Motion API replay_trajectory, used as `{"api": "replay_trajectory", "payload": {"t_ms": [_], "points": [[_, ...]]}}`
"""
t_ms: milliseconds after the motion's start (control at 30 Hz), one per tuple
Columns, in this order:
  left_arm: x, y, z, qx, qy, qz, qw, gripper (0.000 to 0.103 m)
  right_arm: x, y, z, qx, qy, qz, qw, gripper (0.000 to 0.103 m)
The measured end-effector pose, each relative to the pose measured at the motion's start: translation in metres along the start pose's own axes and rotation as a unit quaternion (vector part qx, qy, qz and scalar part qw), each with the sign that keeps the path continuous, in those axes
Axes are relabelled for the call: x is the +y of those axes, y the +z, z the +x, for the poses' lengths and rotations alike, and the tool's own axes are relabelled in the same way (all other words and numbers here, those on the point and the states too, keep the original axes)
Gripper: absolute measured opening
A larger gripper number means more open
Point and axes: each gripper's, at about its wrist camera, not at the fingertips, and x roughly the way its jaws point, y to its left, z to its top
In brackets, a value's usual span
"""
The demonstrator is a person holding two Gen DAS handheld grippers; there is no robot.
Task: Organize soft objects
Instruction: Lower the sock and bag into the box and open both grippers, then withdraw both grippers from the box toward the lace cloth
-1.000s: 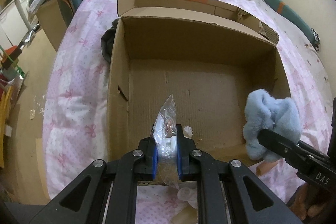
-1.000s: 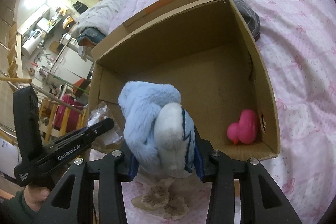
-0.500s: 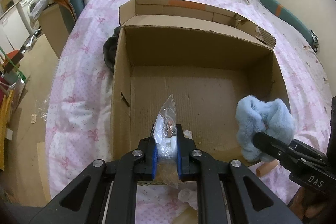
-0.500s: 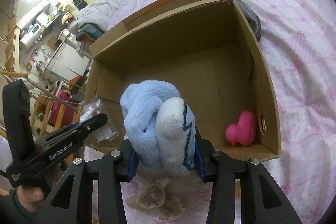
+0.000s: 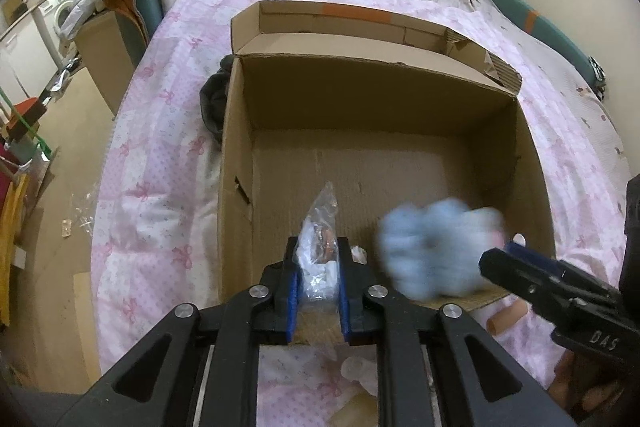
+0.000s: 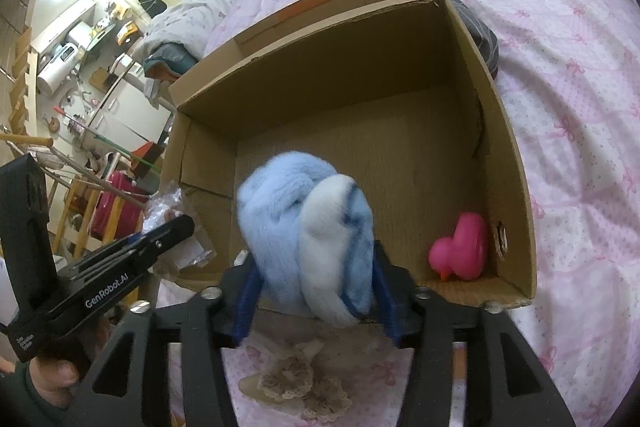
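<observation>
An open cardboard box (image 5: 236, 163) (image 6: 516, 187) sits on a pink bed. My left gripper (image 5: 318, 279) is shut on a clear plastic bag (image 5: 320, 227) at the box's near wall; the gripper also shows in the right wrist view (image 6: 176, 227). My right gripper (image 6: 316, 287) has opened, its fingers (image 6: 250, 291) spread apart beside a light blue plush toy (image 6: 308, 239), which is blurred over the box's near edge (image 5: 436, 251). A pink rubber duck (image 6: 460, 251) lies in the box's near right corner.
A lace-trimmed beige item (image 6: 300, 387) lies on the pink bedspread (image 5: 160, 155) in front of the box. A dark cloth (image 5: 212, 103) lies by the box's far left corner. A smaller cardboard box (image 5: 104, 47) and room clutter are left of the bed.
My right gripper's fingers have spread open and the blue plush is blurred, loose between them and moving left over the box's edge. My left gripper still holds the bag, drawn back slightly.
</observation>
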Motion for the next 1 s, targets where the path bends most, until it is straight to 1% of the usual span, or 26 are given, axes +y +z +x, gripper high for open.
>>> {"api": "replay_trajectory", "payload": {"t_ms": [33, 67, 100, 133, 167, 200, 267, 333, 533, 767, 867, 1000], "points": [[-0.001, 0.000, 0.000, 0.001, 0.000, 0.002, 1.0000, 0.021, 0.000, 0.000, -0.001, -0.003, -0.001, 0.002, 1.000, 0.073], [-0.002, -0.001, 0.000, 0.001, 0.000, 0.004, 1.0000, 0.030, 0.000, 0.000, -0.002, -0.008, -0.002, 0.002, 1.000, 0.077], [-0.003, -0.001, -0.001, 0.000, 0.003, 0.007, 1.0000, 0.043, -0.001, 0.001, -0.004, -0.013, -0.001, 0.002, 1.000, 0.078], [-0.004, -0.001, -0.003, -0.003, 0.005, 0.008, 0.9999, 0.053, -0.001, 0.002, -0.007, -0.018, 0.002, 0.003, 1.000, 0.079], [-0.005, -0.001, -0.005, -0.008, 0.007, 0.011, 0.9999, 0.070, -0.002, 0.002, -0.010, -0.027, 0.004, 0.005, 1.000, 0.084], [-0.007, -0.001, -0.008, -0.019, 0.012, 0.015, 0.9996, 0.077, -0.001, 0.003, -0.015, -0.040, 0.003, 0.004, 0.999, 0.093], [-0.010, -0.001, -0.012, -0.033, 0.021, 0.024, 0.9990, 0.077, -0.001, 0.003, -0.023, -0.061, 0.007, 0.002, 0.998, 0.101], [-0.012, -0.001, -0.013, -0.033, 0.024, 0.030, 0.9987, 0.077, -0.001, 0.003, -0.027, -0.071, 0.008, 0.003, 0.997, 0.101], [-0.011, -0.002, -0.018, -0.036, 0.029, 0.025, 0.9986, 0.077, -0.003, 0.006, -0.026, -0.067, -0.002, 0.005, 0.998, 0.101], [0.001, -0.008, -0.039, -0.047, 0.034, 0.017, 0.9981, 0.077, -0.001, 0.001, -0.031, -0.066, -0.005, 0.003, 0.998, 0.101], [0.009, -0.018, -0.052, -0.053, 0.023, 0.002, 0.9984, 0.077, 0.001, -0.004, -0.038, -0.071, -0.008, -0.001, 0.997, 0.101], [0.019, -0.034, -0.067, -0.057, 0.001, -0.015, 0.9983, 0.077, 0.006, -0.015, -0.056, -0.094, -0.011, -0.008, 0.995, 0.101]]}}
